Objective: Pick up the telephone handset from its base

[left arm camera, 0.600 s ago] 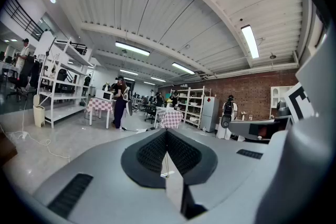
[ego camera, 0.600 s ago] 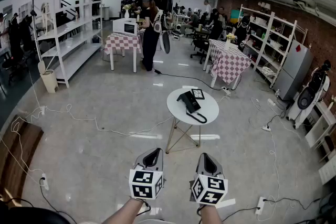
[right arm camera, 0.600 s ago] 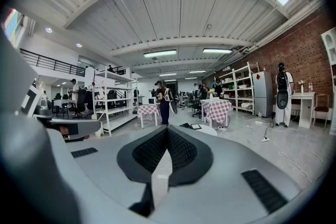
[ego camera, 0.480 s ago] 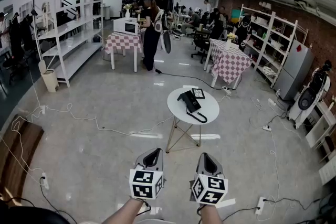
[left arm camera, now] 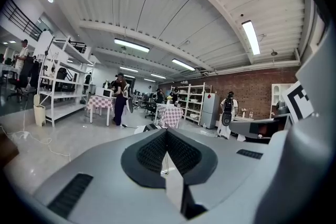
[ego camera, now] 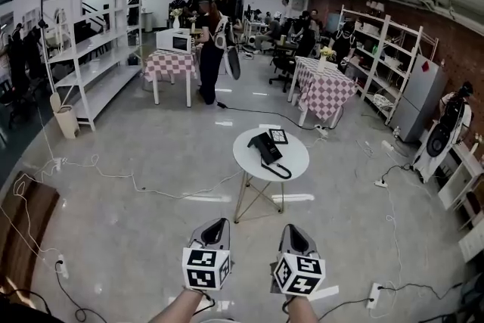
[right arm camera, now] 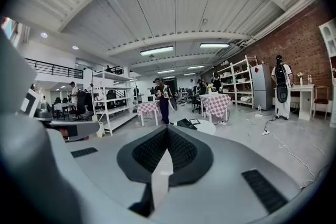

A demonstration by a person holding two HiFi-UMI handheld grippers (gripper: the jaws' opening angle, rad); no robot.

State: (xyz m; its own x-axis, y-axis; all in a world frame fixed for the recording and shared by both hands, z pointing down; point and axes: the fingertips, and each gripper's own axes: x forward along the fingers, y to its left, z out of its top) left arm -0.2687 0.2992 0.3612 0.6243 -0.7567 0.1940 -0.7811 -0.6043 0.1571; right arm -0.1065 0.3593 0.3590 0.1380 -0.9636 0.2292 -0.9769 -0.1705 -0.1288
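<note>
Open workshop hall, grey floor (ego camera: 151, 223). Round white table (ego camera: 296, 156) stood ahead. Black telephone handset (ego camera: 259, 144) seated on base (ego camera: 271, 153) near table centre, cord (ego camera: 281, 172) trailed to near edge. Left gripper (ego camera: 218, 223) and right gripper (ego camera: 290, 228) held well apart from table, both clenched on nothing.

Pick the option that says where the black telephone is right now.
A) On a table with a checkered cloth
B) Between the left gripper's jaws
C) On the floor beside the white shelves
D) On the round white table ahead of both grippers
D: the head view shows the telephone resting on the round white table, ahead of the left gripper and the right gripper, whose jaws are both shut on nothing.
</note>
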